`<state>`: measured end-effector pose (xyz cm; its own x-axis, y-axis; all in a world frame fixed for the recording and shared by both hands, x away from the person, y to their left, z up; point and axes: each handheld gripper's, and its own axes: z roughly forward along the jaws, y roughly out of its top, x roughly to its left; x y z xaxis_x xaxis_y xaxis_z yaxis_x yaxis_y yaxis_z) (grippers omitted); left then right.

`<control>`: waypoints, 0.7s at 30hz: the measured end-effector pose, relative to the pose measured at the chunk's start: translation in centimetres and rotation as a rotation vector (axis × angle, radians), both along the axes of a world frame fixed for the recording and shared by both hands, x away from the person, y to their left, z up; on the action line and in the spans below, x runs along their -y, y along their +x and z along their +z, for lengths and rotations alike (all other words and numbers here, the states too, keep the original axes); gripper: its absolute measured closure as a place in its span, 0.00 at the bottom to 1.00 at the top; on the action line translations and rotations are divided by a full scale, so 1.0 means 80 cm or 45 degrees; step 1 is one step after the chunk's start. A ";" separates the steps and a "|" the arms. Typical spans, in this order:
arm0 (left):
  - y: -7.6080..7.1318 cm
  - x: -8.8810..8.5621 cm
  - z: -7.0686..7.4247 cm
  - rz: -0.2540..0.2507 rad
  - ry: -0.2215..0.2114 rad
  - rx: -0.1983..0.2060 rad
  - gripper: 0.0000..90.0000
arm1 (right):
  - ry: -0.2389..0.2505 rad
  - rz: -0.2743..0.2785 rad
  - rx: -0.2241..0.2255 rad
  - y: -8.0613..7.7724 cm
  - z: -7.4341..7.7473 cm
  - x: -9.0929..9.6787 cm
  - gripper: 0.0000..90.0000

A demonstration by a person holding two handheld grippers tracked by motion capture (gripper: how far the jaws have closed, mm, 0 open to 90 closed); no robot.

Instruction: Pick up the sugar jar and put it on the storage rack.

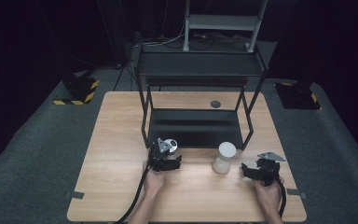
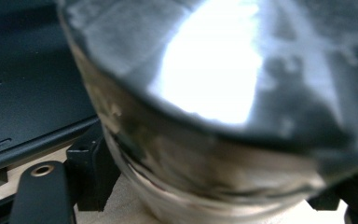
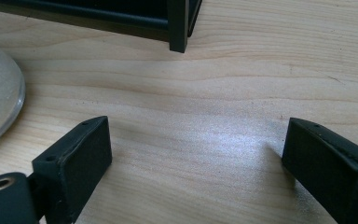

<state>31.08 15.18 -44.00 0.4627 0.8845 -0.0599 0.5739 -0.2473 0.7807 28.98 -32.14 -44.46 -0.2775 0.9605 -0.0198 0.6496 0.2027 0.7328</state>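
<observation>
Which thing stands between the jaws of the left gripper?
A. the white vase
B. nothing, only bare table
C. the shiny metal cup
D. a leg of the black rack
C: in the left gripper view the shiny metal cup sits close between the jaws, and the high view shows the left gripper at that cup, while the white vase stands apart to its right.

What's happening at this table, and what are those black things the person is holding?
A person holds a two-jaw gripper in each hand at a wooden table. The left gripper has its jaws around a shiny metal cup by the front of a black shelf rack. The right gripper rests with jaws wide open over bare wood, near a white vase-like container it is not touching.
</observation>
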 end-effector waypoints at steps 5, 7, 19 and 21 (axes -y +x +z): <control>0.001 0.003 -0.003 0.012 -0.001 0.007 0.27 | 0.000 0.000 0.000 0.000 0.000 0.000 0.08; 0.002 0.003 -0.005 0.010 -0.006 0.008 0.29 | 0.000 0.000 0.000 0.000 0.000 0.000 0.08; -0.010 0.014 -0.012 0.050 0.022 0.065 0.34 | 0.000 0.000 0.000 0.000 0.000 0.000 0.08; -0.011 0.015 -0.013 0.055 0.024 0.072 0.34 | 0.000 0.000 0.000 0.000 0.000 0.000 0.08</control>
